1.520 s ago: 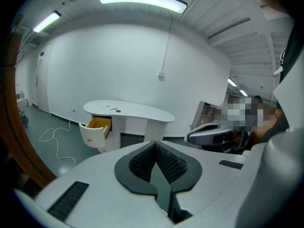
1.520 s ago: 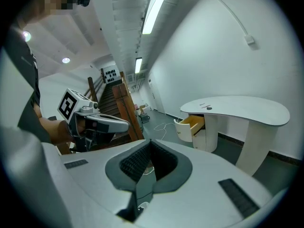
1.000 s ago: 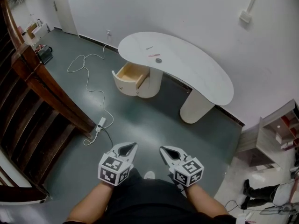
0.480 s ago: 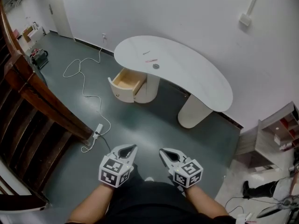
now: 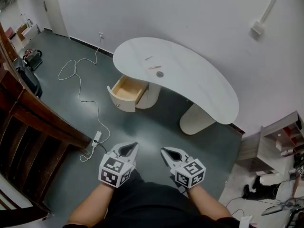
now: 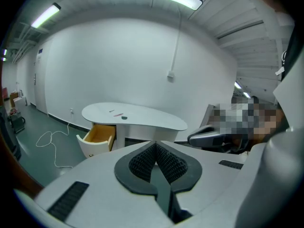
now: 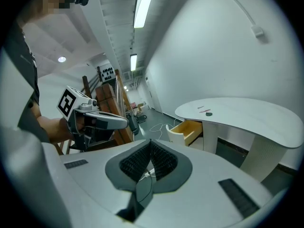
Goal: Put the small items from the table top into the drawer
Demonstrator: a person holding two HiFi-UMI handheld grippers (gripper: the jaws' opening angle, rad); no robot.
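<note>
**1. Tool state.** I read both tools as closed and empty. The left gripper has its ribbed pads pressed together at the tips with nothing between them. The right gripper shows the same. Both hang well short of the table, on its near side, over floor.

**2. Task state.** I judge the task not yet begun.
- Three small items lie on the table toward its left end: a thin stick, a red piece just nearer than it, and a dark disc nearest the table's front edge.
- The drawer stands pulled out below the table's left end. As far as I can see, its inside holds nothing.
- All three items are left to move.

**3. Edges and room.**
- The table's far edge runs close along the wall, so I expect access from the near side only.
- The open drawer juts past the table's outline, so an approach from the left must clear its front.
- A cable loops over the floor left of the table and ends at a power strip between the table and me.
- A wooden railing bounds the space farther left of the table.
- A shelf stands well right of the table.
- The floor in front of the table's middle looks open.
</note>
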